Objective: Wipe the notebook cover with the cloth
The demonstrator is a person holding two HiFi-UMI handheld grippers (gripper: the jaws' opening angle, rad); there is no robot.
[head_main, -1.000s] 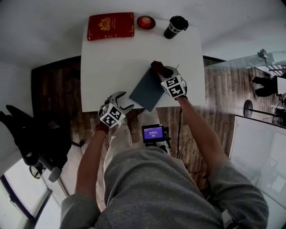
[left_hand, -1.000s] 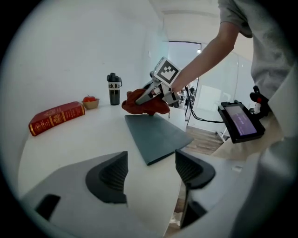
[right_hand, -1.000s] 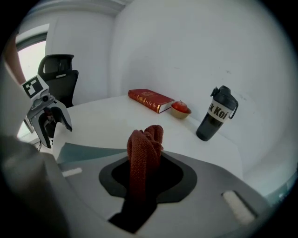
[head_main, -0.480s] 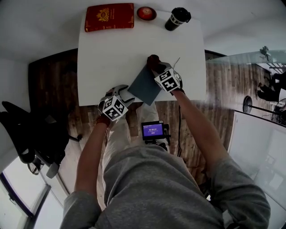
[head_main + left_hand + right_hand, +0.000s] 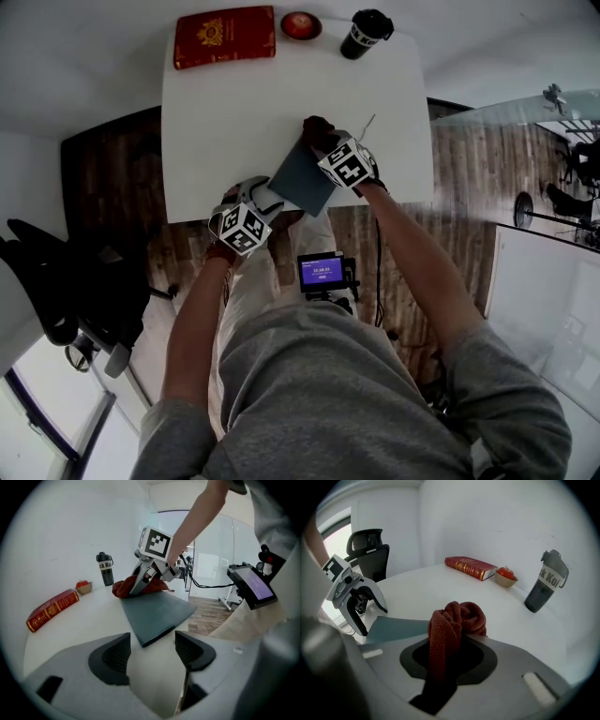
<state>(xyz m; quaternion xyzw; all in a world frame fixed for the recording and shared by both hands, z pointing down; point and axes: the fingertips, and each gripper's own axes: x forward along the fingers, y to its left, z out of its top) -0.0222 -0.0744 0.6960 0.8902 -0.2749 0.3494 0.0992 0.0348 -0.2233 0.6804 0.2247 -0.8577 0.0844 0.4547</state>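
A dark grey-blue notebook (image 5: 300, 178) lies at an angle near the front edge of the white table (image 5: 234, 112). My right gripper (image 5: 325, 143) is shut on a bunched dark red cloth (image 5: 313, 129), which rests at the notebook's far corner. The right gripper view shows the cloth (image 5: 457, 618) bulging out of the gripper (image 5: 450, 651), with the notebook (image 5: 396, 627) low on the left. My left gripper (image 5: 255, 199) stands open at the table's front edge, just short of the notebook's near corner (image 5: 150, 637). Nothing is between its fingers (image 5: 110, 656).
At the back of the table lie a red book (image 5: 225, 36), a small bowl with a red apple (image 5: 301, 24) and a black tumbler (image 5: 366, 33). A black office chair (image 5: 66, 281) stands left of the table. A small screen on a stand (image 5: 323, 274) sits below the table edge.
My left gripper has drawn a little closer to the notebook's near corner. The right gripper, still holding the cloth, has stayed at the far corner.
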